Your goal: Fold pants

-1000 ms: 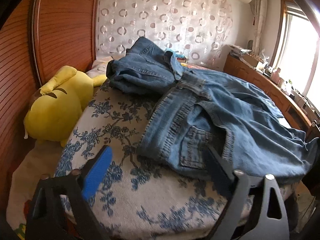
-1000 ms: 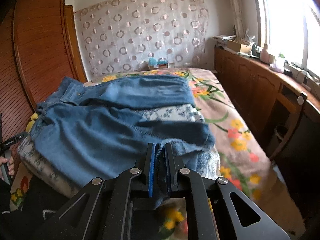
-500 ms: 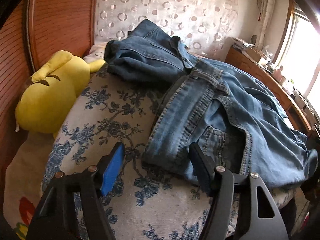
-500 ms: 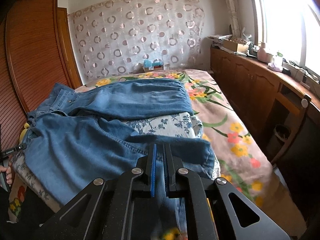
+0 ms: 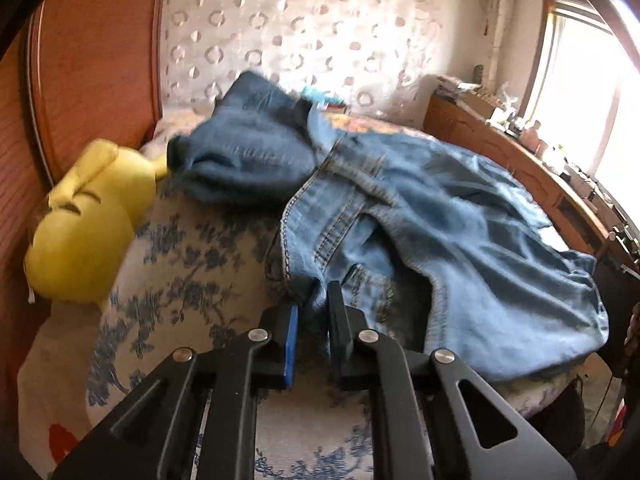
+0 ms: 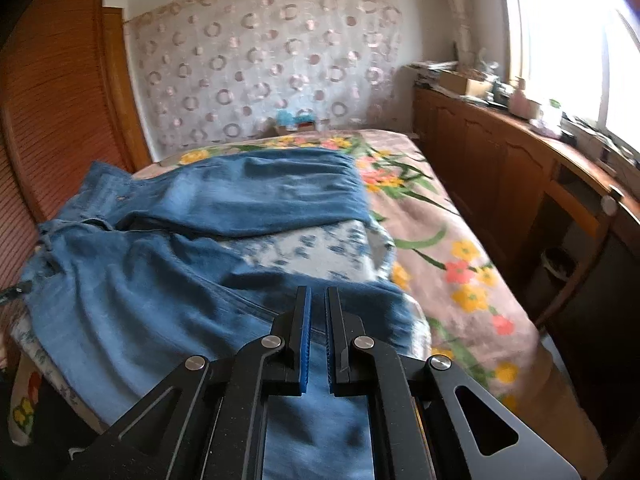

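Observation:
Blue denim pants (image 5: 420, 208) lie spread on a white quilt with blue flowers (image 5: 192, 264) on the bed. My left gripper (image 5: 314, 300) is shut on the waistband edge of the pants at its near corner. In the right wrist view the pants (image 6: 160, 280) lie with both legs stretched across the bed. My right gripper (image 6: 317, 300) is shut on the hem end of the near leg, with denim running between its pads and under the gripper. The far leg (image 6: 272, 188) lies flat behind.
A yellow plush toy (image 5: 88, 220) lies left of the quilt against the wooden headboard (image 5: 92, 60). A wooden sideboard (image 6: 520, 168) with clutter runs along the right under the window. The floral bedspread (image 6: 448, 264) is bare on the right side.
My left gripper moved in on the waistband and closed on it; it was wide open before. My right gripper stays shut on the leg hem and has shifted it slightly.

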Available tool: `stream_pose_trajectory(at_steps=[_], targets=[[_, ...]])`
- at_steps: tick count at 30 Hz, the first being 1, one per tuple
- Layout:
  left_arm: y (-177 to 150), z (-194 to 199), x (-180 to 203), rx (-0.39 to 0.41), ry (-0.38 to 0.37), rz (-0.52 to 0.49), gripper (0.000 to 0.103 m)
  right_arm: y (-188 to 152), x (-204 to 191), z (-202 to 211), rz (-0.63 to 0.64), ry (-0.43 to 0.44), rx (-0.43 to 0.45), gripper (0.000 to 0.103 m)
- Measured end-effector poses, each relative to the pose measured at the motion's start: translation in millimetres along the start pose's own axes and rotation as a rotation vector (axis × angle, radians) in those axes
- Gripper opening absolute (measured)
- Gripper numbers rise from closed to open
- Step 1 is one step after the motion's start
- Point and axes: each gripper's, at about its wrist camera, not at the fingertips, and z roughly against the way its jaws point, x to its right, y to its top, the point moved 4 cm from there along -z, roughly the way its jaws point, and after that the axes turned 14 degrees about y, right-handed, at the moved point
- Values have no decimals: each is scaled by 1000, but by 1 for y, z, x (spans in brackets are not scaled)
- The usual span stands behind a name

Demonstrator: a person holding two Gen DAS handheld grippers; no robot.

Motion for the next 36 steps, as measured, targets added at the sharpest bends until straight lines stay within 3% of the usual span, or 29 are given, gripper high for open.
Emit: stream_pose_trajectory(at_steps=[4,6,14,19,36], targets=[[13,14,4,44,-13,-15,14,-18,9,10,-17,-24,-23,38],[15,15,6,50,-14,-23,14,-29,14,14,-25,-52,-40,42],[17,13,14,46,-22,-45,14,-68,18,19,-119,2,-106,46],[23,17,21,53,-37,-68,13,-77,13,24,-152,67,-112,46],[36,25,40,85,-71,-100,13,-97,32,26,-301,147,-149,46]])
